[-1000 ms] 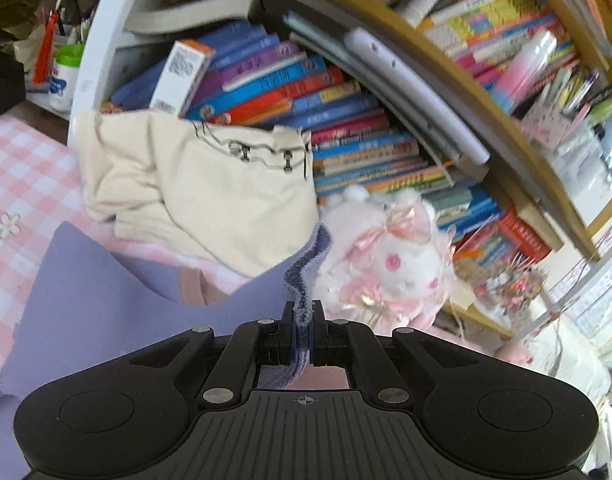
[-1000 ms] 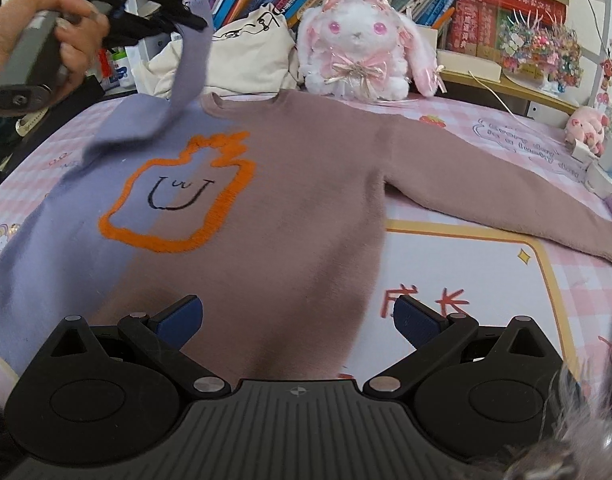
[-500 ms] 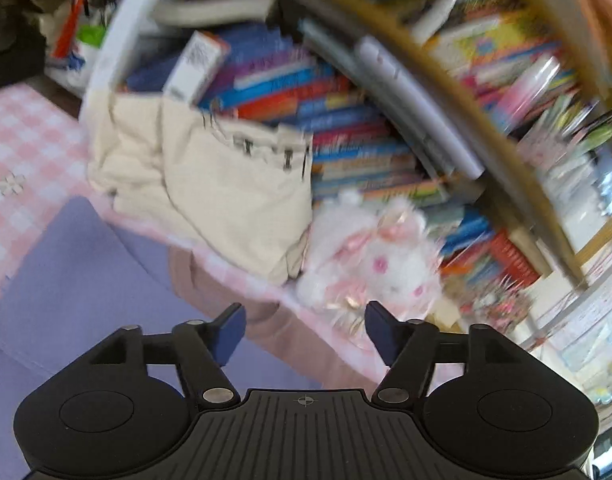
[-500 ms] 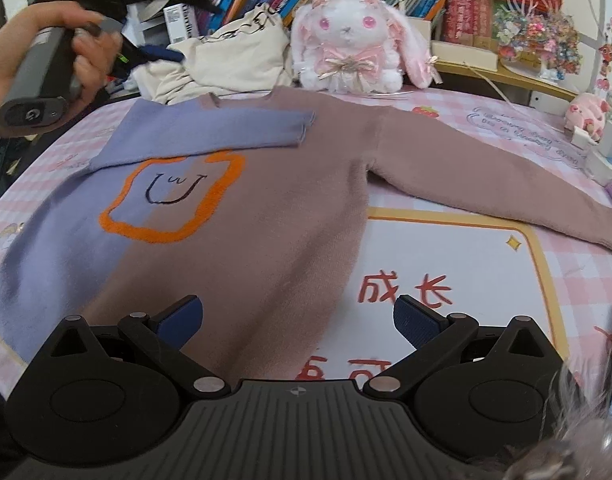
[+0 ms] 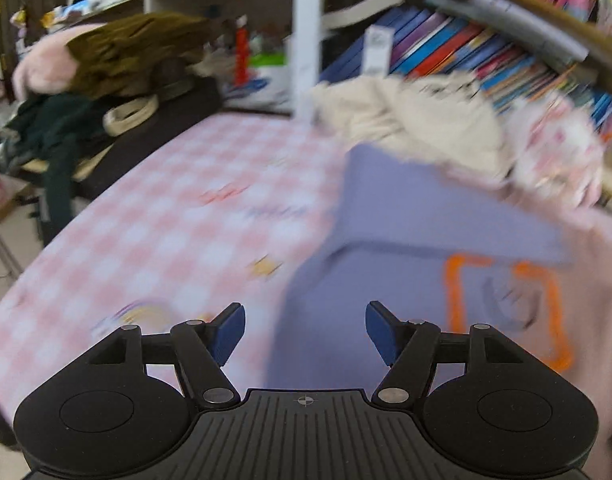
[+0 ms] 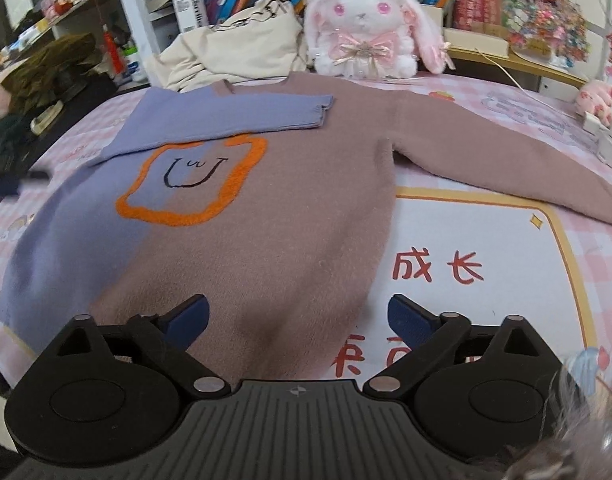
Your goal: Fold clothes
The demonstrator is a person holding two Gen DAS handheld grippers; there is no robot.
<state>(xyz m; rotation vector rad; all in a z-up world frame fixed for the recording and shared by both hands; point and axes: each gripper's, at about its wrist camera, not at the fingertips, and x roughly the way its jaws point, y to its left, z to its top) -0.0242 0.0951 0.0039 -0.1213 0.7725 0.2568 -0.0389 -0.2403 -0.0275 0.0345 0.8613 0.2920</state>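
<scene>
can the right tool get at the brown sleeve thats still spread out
Probably yes. The right tool is open and empty above the sweater's hem, and the brown sleeve lies flat on the bedcover to its right with nothing on it or across the way.

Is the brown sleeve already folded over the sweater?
No, the brown sleeve lies stretched out on the bed; only the purple sleeve is folded across.

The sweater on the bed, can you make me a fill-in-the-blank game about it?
1. The sweater's purple sleeve lies ____ across its chest.
2. The outline around the smiley face is ____.
3. The plush behind the collar is a ____.
4. The right gripper is ____.

Missing words: folded; orange; bunny; open
</scene>
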